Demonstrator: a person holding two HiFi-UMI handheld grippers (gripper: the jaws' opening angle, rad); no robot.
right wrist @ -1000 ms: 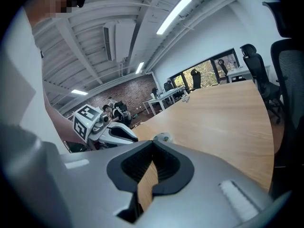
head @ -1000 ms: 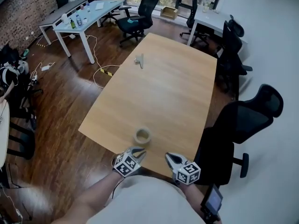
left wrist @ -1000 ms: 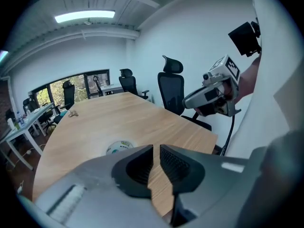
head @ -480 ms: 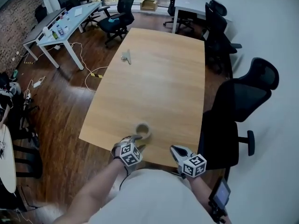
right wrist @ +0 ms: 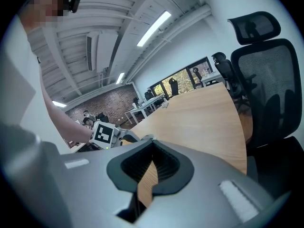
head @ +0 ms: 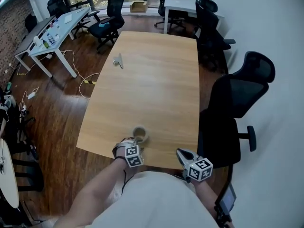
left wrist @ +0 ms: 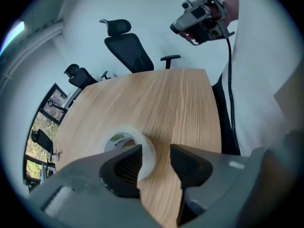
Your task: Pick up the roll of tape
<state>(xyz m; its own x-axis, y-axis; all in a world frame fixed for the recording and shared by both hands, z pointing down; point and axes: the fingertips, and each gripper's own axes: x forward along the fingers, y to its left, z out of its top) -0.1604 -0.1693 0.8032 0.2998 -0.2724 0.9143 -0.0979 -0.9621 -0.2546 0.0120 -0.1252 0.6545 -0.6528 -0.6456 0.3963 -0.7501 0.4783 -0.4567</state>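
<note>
A roll of pale tape (head: 139, 134) lies flat near the front edge of the wooden table (head: 156, 84). My left gripper (head: 137, 145) points steeply down right at the roll. In the left gripper view the tape (left wrist: 122, 141) sits partly behind the left pad (left wrist: 124, 167), with its right wall showing in the gap. The left gripper (left wrist: 156, 163) has its jaws opening, and the pads do not press on the roll. My right gripper (head: 183, 154) hovers off the table's front right corner, apart from the tape. In its own view the right gripper (right wrist: 151, 167) holds nothing and its jaws are together.
A small metal clip (head: 118, 61) lies far up the table. A black office chair (head: 240, 91) stands close to the table's right side. White desks (head: 50, 32) and more chairs stand at the back, with cables on the wooden floor at the left.
The left gripper has come down and forward onto the roll, rolled at the wrist, and spread its jaws. The right gripper has drifted slightly to the right.
</note>
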